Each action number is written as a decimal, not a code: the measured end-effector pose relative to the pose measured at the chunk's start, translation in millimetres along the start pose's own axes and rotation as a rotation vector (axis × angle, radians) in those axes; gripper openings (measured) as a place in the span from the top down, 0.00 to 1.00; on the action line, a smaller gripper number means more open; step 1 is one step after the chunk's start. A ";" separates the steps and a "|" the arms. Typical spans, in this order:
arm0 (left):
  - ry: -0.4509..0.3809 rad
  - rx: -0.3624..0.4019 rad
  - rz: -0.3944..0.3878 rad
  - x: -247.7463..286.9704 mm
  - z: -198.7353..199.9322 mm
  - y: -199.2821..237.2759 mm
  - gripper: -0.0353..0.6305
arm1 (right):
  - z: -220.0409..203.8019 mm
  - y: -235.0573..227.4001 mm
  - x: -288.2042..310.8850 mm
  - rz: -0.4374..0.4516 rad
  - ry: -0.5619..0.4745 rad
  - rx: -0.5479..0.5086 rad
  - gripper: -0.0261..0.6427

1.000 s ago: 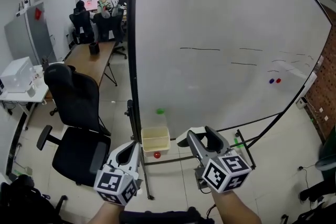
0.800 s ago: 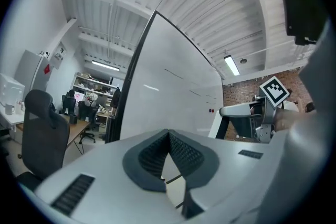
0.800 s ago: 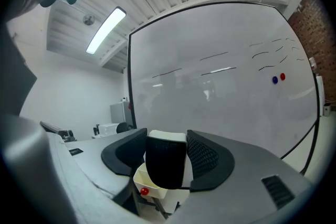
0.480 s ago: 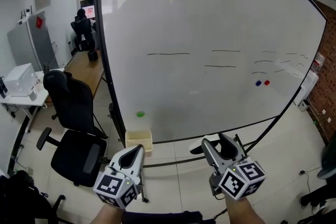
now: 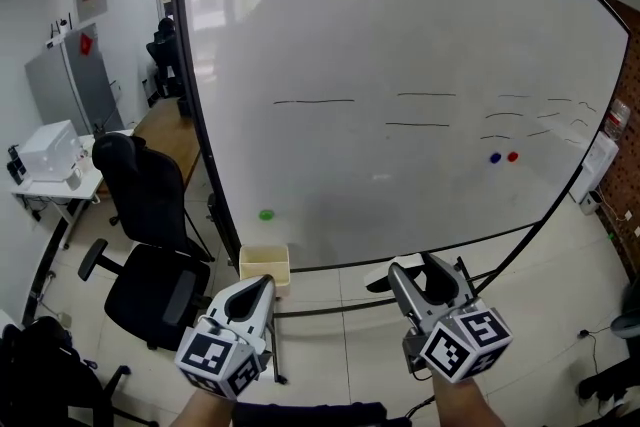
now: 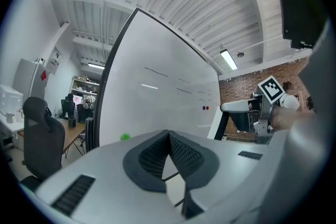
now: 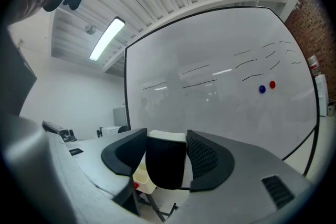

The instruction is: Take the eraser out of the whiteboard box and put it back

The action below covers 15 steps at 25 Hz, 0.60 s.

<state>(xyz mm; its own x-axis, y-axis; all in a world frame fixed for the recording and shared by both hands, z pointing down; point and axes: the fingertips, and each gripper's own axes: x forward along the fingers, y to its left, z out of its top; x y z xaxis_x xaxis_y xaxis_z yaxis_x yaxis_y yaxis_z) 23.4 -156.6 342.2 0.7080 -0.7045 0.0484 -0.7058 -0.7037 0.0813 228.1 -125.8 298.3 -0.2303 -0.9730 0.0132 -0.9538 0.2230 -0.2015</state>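
Where the room opens out at the far left of the head view, a black swivel office chair (image 5: 150, 245) stands on the pale floor beside a white side table (image 5: 80, 185). Next comes the black-framed edge of a large white whiteboard (image 5: 400, 45), which fills most of the view and carries a few thin black lines. A small round green magnet (image 5: 266, 214) sticks low on its left part. Just beneath the magnet, a pale yellow open plastic box (image 5: 264, 265) hangs at the board's lower edge.

The left gripper (image 5: 262, 282) is held below and near that box. Its own view shows the grey jaws pressed together at the tips (image 6: 169, 135) with nothing between them.

Further right, the right gripper (image 5: 415, 270) is raised in front of the board's lower frame, well apart from the box. Its jaws (image 7: 166, 135) are clamped on a black block eraser (image 7: 165, 165) with a white top, which stands upright between the ribbed pads. In that view the box (image 7: 142, 178) shows behind and below the eraser, with something small and red at its side.

At the board's right, a blue magnet (image 5: 494, 157) and a red magnet (image 5: 513, 156) sit side by side.
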 end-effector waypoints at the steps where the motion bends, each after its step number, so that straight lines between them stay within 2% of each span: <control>1: 0.011 -0.001 0.003 -1.5 -2.0 -0.1 0.91 | -0.4 0.6 -0.3 0.003 0.000 0.000 0.56; 9: -0.004 0.004 0.020 -11.3 -4.1 5.9 0.91 | -1.4 5.4 -1.9 0.006 0.006 -0.003 0.56; 15: -0.007 -0.022 0.027 -17.0 -7.3 12.8 0.91 | -3.7 10.7 1.1 0.002 0.008 -0.002 0.56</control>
<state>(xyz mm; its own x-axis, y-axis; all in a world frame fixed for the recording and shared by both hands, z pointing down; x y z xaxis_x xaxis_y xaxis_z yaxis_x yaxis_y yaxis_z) 2.5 -153.0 349.6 0.6884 -0.7240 0.0443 -0.7240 -0.6822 0.1022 216.9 -124.3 299.8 -0.2340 -0.9720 0.0209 -0.9537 0.2253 -0.1994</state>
